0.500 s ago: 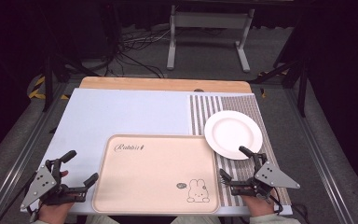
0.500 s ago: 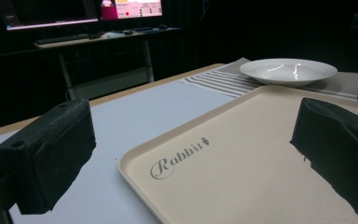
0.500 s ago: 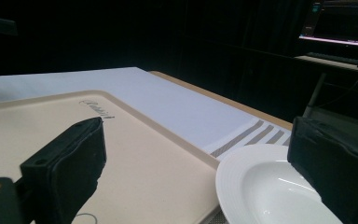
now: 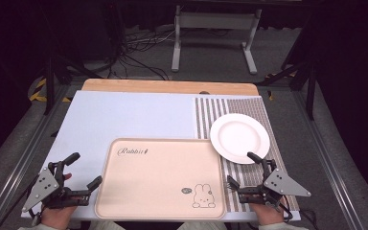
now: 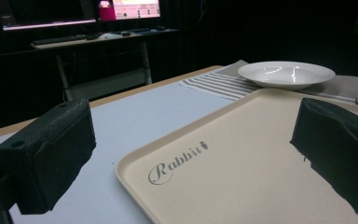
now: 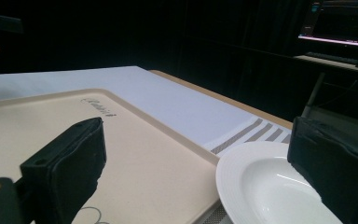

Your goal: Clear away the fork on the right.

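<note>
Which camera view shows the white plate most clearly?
The high view: the whole white plate lies on the striped mat, its rim over the tray's corner. The left gripper view shows it far off and edge-on; the right gripper view shows it close, partly cut off.

- Tray (image 4: pixel 160 178) at the near middle of the table (image 4: pixel 124 115), on the mat (image 4: pixel 120 117).
- Plate (image 4: pixel 240 138) right of and behind the tray, on the striped placemat (image 4: pixel 220 108); near edge seemingly just over the tray's far right corner.
- Left gripper (image 4: pixel 74 172) left of the tray, right gripper (image 4: pixel 246 168) right of it, just before the plate.
</note>
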The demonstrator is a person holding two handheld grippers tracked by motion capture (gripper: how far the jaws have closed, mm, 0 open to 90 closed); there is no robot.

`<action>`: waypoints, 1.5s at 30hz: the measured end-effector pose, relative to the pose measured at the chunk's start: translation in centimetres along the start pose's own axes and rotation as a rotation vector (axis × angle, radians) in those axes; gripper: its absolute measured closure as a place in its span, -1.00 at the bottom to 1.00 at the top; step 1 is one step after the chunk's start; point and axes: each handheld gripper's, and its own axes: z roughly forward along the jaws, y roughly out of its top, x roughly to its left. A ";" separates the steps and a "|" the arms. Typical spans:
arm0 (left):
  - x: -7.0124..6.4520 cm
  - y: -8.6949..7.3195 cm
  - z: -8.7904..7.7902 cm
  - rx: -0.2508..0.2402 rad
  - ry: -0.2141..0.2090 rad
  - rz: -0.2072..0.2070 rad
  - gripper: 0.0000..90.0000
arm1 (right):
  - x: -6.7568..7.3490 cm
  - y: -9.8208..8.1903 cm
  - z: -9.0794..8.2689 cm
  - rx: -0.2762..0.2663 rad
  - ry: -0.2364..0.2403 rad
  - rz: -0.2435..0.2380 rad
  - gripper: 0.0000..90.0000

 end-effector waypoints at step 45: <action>0.1 0.0 -0.4 0.010 0.018 -0.016 -0.99 | -3.4 5.4 4.8 0.907 0.397 -0.372 -0.68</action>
